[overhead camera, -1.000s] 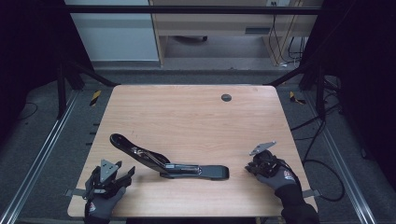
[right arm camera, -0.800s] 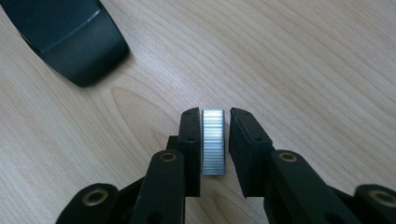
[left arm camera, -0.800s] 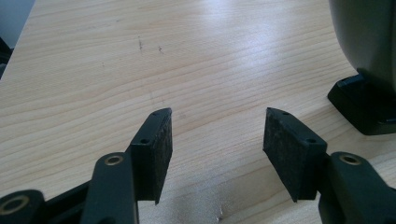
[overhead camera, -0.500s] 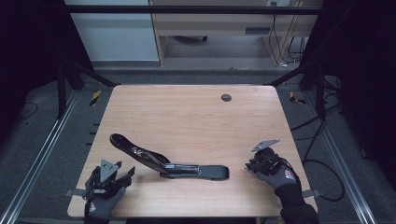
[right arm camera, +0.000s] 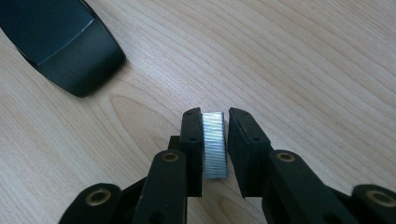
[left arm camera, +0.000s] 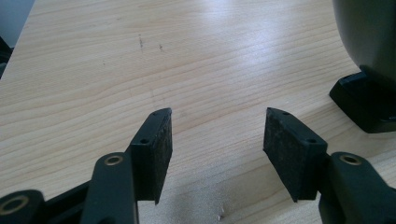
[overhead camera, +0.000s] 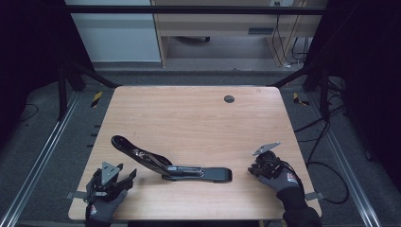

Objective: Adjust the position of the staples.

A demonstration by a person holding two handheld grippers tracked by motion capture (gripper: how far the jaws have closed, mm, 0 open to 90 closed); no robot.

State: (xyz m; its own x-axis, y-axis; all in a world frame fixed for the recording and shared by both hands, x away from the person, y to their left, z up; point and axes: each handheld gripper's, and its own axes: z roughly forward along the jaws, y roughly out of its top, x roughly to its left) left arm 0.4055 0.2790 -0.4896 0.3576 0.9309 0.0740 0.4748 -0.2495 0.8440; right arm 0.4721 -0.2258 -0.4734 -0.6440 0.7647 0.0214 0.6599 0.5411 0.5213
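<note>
The right tool (right arm camera: 214, 114) has a strip of staples (right arm camera: 215, 144) between its pads, which have just been closing; the left pad touches the strip, a thin gap shows at the right one; the left tool (left arm camera: 217, 114) stands wide over bare worktop (overhead camera: 189, 118), holding nothing; the open black stapler (overhead camera: 175, 165) lies between the two tools near the worktop's front edge.

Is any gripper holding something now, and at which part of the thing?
The right gripper has a strip of staples between its jaws, by the two long flat sides; its jaws have just been closing. The left gripper is open and holds nothing.
</note>
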